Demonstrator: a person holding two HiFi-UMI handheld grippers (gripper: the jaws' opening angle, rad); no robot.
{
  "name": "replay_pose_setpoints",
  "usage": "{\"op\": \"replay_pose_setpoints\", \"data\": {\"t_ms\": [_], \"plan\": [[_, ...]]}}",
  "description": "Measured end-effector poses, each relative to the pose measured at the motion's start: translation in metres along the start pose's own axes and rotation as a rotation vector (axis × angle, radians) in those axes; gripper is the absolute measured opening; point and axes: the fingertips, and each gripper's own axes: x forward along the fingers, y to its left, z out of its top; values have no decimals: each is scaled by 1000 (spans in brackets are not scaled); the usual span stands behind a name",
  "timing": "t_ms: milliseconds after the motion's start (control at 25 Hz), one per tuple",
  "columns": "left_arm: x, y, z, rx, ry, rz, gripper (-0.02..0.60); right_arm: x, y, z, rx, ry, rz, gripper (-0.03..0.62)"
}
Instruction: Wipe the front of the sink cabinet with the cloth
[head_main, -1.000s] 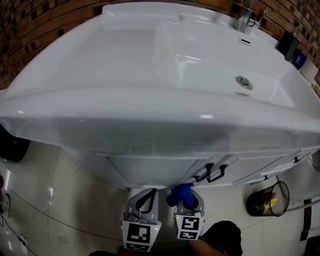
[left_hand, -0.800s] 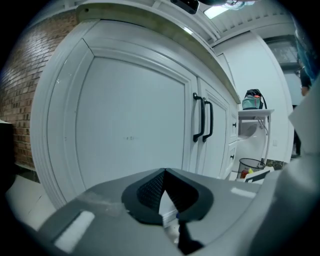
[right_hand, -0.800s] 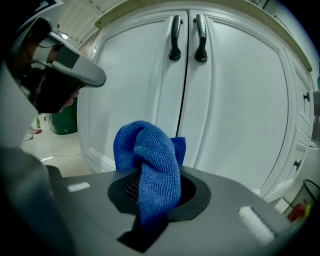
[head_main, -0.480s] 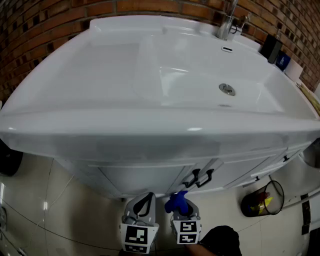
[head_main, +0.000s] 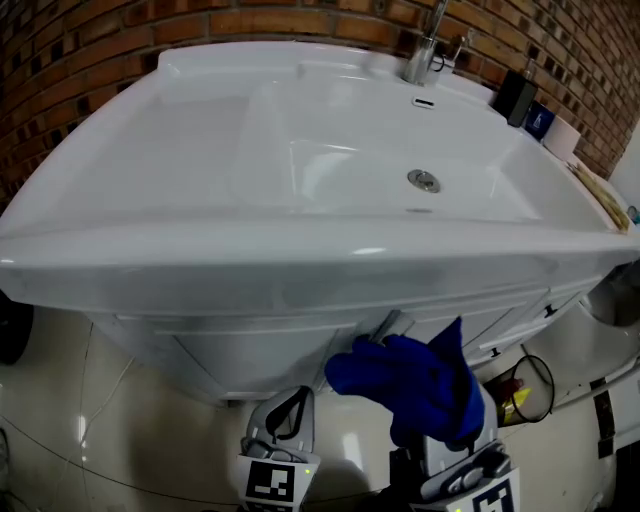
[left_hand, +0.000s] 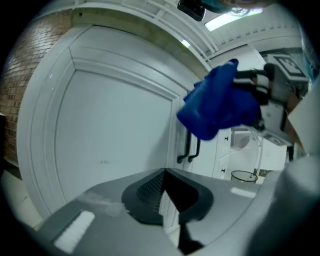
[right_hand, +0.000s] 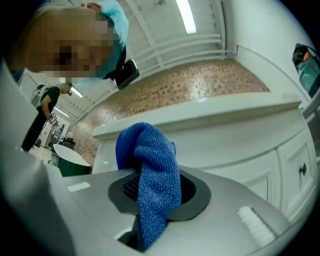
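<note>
Brick wall (head_main: 100, 40) stands behind the white sink (head_main: 200, 120). Under its rim the right tool (right_hand: 150, 197) is closed on the blue cloth (head_main: 415, 385), close to the cabinet front (left_hand: 115, 145) by the black handles (left_hand: 189, 150), and the left tool (left_hand: 162, 197) is closed, empty. I think the loose bunch may catch on those handles and pull out of the grip.

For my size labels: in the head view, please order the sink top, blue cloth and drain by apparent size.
1. sink top
2. blue cloth, enlarged by nearness to the camera
3. drain
</note>
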Motion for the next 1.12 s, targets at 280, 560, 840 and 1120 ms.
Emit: {"op": "replay_pose_setpoints", "data": {"t_ms": [280, 560, 840, 1120], "plan": [[-6, -13, 8, 18, -21, -5, 6, 18, -32, 54, -45, -116, -68, 80], [2, -3, -4, 34, 14, 14, 6, -5, -32, -26, -22, 53, -100, 80], [14, -4, -10, 48, 29, 7, 6, -11, -26, -127, -42, 224, -100, 80], [24, -13, -34, 72, 93, -6, 6, -12, -37, -214, 0, 443, -145, 80]]}}
